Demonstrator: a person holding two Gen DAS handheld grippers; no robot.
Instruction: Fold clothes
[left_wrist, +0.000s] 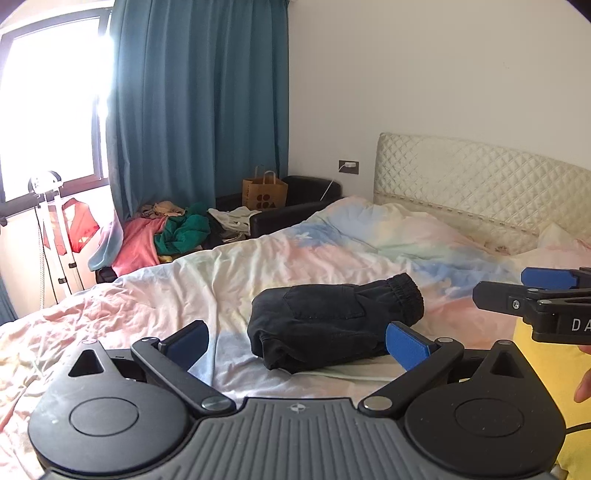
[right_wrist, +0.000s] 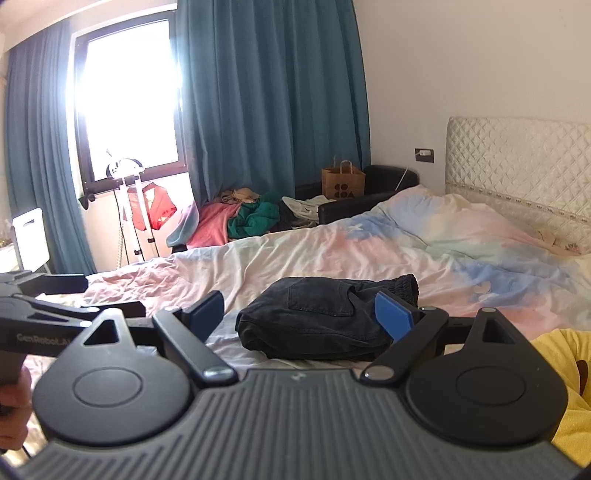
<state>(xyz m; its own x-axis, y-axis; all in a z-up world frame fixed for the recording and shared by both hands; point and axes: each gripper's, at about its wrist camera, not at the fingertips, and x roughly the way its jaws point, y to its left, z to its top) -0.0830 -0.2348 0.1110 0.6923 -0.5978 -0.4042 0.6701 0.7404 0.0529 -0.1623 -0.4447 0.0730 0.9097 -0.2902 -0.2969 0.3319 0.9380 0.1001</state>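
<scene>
A pair of black trousers (left_wrist: 325, 321) lies folded into a compact bundle on the pastel duvet (left_wrist: 332, 243), its elastic cuff pointing toward the headboard. My left gripper (left_wrist: 299, 345) is open just in front of the bundle, its blue pads (left_wrist: 406, 347) apart and holding nothing. In the right wrist view the same trousers (right_wrist: 317, 321) lie just beyond my right gripper (right_wrist: 300, 316), which is also open and empty. The right gripper (left_wrist: 506, 286) juts in from the right edge of the left wrist view. The left gripper (right_wrist: 110, 295) shows at the left of the right wrist view.
A yellow garment (right_wrist: 561, 354) lies at the near right on the bed. Beyond the bed's far side a pile of clothes (left_wrist: 166, 229) sits beside a brown paper bag (left_wrist: 264, 194) on a black chair. A quilted headboard (left_wrist: 480, 184) is to the right, with teal curtains (left_wrist: 199, 103) behind.
</scene>
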